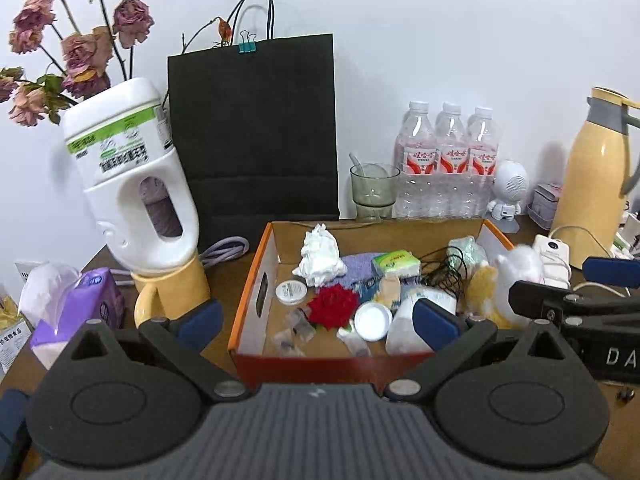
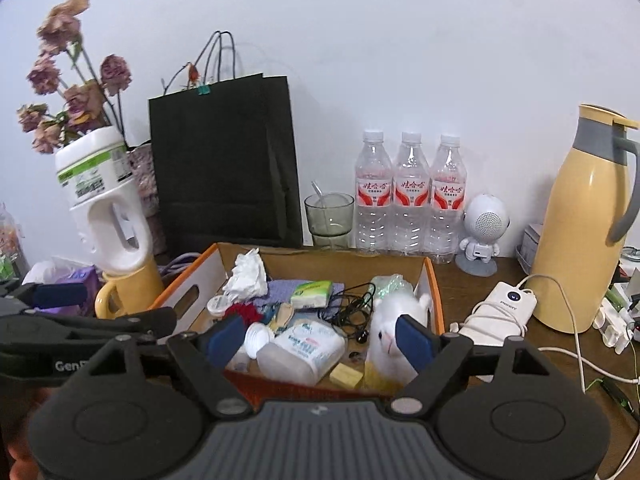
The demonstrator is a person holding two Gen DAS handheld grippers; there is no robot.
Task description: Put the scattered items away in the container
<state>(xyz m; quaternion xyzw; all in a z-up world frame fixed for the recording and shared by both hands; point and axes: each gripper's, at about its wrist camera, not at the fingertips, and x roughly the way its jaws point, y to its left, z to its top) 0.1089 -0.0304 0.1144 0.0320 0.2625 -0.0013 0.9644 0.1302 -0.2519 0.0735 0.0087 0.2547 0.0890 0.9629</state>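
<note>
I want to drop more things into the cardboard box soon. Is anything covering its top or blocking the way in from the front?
Nothing visible does. The cardboard box has no lid and both tools, left and right, hang open in front of it. It is already crowded inside, with a plush toy by the right wall.

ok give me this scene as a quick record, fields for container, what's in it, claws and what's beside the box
container: cardboard box, open top, on table
contents: crumpled tissue, red flower, tissue packet, black cable, white plush, plastic bottle
left claw: open, empty
right claw: open, empty
beside box: power bank, yellow mug
</note>
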